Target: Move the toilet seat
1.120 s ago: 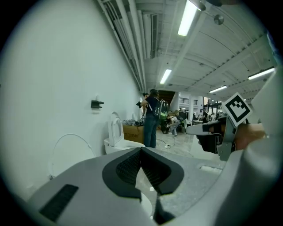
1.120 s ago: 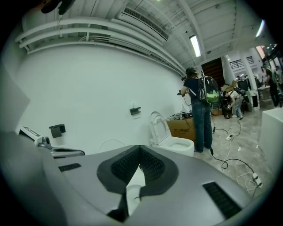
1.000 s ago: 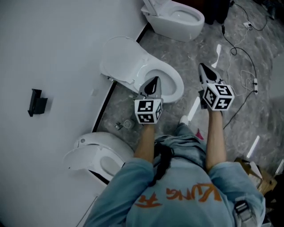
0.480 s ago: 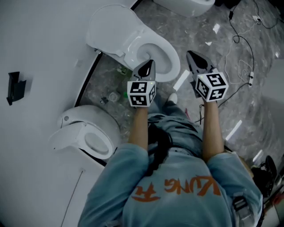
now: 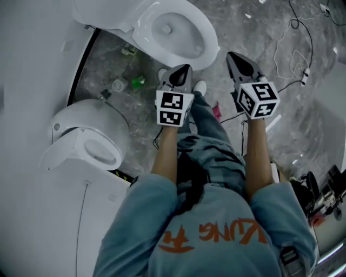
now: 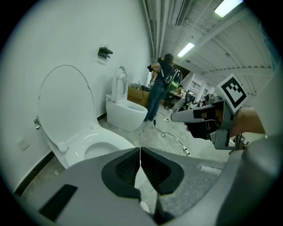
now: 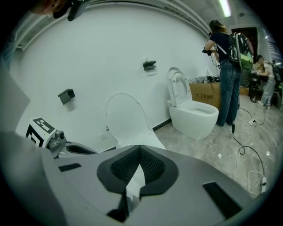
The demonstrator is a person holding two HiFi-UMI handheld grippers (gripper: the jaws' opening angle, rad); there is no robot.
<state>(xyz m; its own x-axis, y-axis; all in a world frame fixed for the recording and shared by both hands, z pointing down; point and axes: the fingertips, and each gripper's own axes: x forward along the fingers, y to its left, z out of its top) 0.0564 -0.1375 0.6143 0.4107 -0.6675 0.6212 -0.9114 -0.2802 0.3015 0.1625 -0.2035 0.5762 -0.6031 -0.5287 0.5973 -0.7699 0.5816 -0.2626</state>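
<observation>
At the head view's top, the toilet lid [image 5: 108, 13] is cropped.

This looks like a workshop or test hall, not a home bathroom. White toilets [image 5: 178, 30] line a bare wall [image 5: 32, 54]. Loose cables [image 7: 241, 148] cross the grey marbled floor [image 5: 248, 30]. Cardboard boxes [image 7: 207, 95] sit far off under strip lights [image 6: 189, 47].
</observation>
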